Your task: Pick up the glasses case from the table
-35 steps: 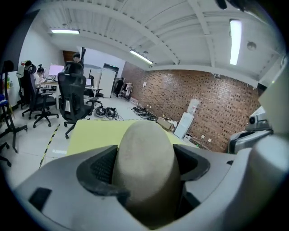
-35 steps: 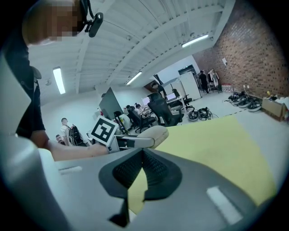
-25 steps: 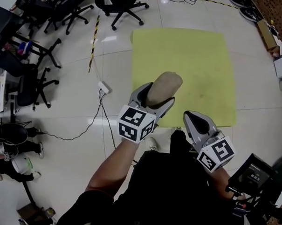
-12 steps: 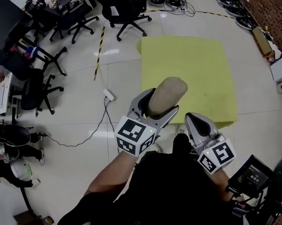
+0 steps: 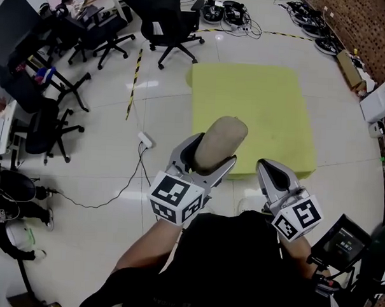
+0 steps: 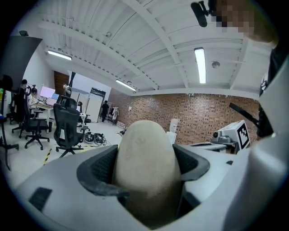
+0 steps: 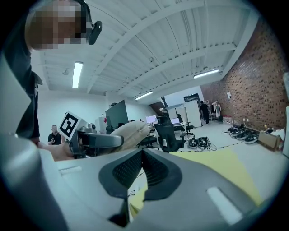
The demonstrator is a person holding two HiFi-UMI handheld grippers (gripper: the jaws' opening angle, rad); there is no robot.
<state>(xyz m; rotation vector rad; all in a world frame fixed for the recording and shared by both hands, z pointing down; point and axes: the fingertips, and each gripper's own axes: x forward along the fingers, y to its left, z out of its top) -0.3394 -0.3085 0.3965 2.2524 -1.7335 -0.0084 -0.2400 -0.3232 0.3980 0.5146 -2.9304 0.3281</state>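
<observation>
The left gripper [image 6: 144,168] has its jaws closed part-way onto the glasses case [image 5: 220,139]. The dark ribbed pads press against its two long sides, and the case fills the gap between them. The case is a rounded, beige, matte oval. Its lower end sits deep in the jaws, and its domed upper end sticks out well past the fingertips. It is off the table [image 5: 252,101], held in the air over the near edge of that yellow top, towards the near left corner. The right gripper [image 7: 142,164] has its pads brought together at the tips with nothing between them. It hangs idle just off the table's near edge, to the right of the case. Out from the table's left side, a white power strip [image 5: 144,139] and its cable lie on the tiled floor. Black office chairs [image 5: 163,21] stand beyond the table's far left corner. The case looks like a stiff shell under a cloth-like skin. It should be light, unlikely to crush under a firm squeeze, and rough enough not to slide. Its curved flanks are the weak point, since a hold near one end could let it pivot or squirt out. The safest grip is across the narrow width near the middle, where the sides run closest to parallel.
</observation>
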